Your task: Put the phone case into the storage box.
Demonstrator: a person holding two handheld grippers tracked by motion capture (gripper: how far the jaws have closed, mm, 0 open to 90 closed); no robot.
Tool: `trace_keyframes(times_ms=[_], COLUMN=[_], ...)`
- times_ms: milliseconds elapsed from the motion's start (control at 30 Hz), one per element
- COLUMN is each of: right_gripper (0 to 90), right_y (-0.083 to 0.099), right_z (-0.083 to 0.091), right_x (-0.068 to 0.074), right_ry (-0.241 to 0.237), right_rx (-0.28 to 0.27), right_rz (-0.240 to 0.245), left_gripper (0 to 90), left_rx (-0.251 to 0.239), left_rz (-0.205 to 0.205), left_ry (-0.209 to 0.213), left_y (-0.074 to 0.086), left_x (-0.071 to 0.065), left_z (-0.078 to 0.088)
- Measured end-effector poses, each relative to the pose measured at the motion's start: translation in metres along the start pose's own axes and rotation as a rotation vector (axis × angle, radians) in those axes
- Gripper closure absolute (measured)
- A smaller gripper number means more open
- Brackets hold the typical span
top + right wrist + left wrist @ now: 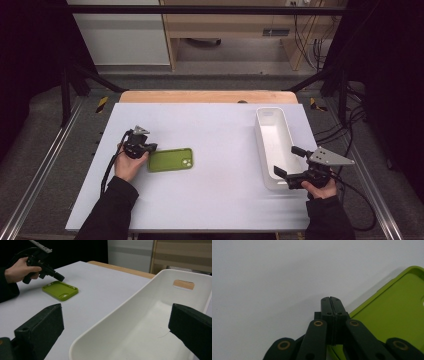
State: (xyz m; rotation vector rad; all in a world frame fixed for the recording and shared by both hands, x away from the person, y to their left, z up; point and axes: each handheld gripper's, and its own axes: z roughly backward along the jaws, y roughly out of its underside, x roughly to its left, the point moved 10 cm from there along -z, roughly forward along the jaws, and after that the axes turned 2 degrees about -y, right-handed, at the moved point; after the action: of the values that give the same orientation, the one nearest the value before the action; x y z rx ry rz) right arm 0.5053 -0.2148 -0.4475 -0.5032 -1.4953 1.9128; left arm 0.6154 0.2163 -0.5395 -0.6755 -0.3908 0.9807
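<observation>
Phone case (170,160) could slip, since left gripper (330,300) jaws look pinched together on just its rim.

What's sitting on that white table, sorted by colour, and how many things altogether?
Green: 1, a phone case
White: 1, a long tray
Black: 2, the left gripper, jaws shut at the case's edge, and the right gripper, jaws open around the tray's near end
Total: 4
</observation>
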Motion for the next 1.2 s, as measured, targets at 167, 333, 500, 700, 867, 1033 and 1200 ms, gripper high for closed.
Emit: trace_keyframes(times_ms=[167, 333, 500, 700, 867, 1033, 1200], right_gripper=[0.6, 0.6, 0.6, 0.6, 0.6, 0.6, 0.6], right_y=[0.000, 0.000, -0.001, -0.001, -0.001, -0.001, -0.002], right_z=[0.000, 0.000, 0.001, 0.001, 0.002, 0.002, 0.003], right_x=[0.000, 0.000, 0.000, 0.000, 0.000, 0.000, 0.000], right_ry=[-0.002, -0.002, -0.002, -0.002, -0.004, -0.003, -0.003], right_rx=[0.001, 0.000, -0.002, -0.003, -0.004, -0.006, -0.010], right_rz=[0.000, 0.001, 0.000, 0.003, 0.000, 0.001, 0.003], left_gripper=[90.0, 90.0, 90.0, 90.0, 90.0, 90.0, 90.0], left_rx=[0.006, 0.006, 0.015, 0.028, 0.028, 0.034, 0.033], left_rz=[-0.016, -0.014, -0.030, -0.048, -0.062, -0.072, -0.075], left_ry=[0.005, 0.019, 0.025, 0.037, 0.046, 0.060, 0.067], left_y=[0.001, 0.004, 0.008, 0.014, 0.018, 0.022, 0.027], left_x=[-0.001, -0.002, -0.005, -0.011, -0.017, -0.024, -0.028], left_z=[0.001, 0.003, 0.005, 0.009, 0.012, 0.014, 0.018])
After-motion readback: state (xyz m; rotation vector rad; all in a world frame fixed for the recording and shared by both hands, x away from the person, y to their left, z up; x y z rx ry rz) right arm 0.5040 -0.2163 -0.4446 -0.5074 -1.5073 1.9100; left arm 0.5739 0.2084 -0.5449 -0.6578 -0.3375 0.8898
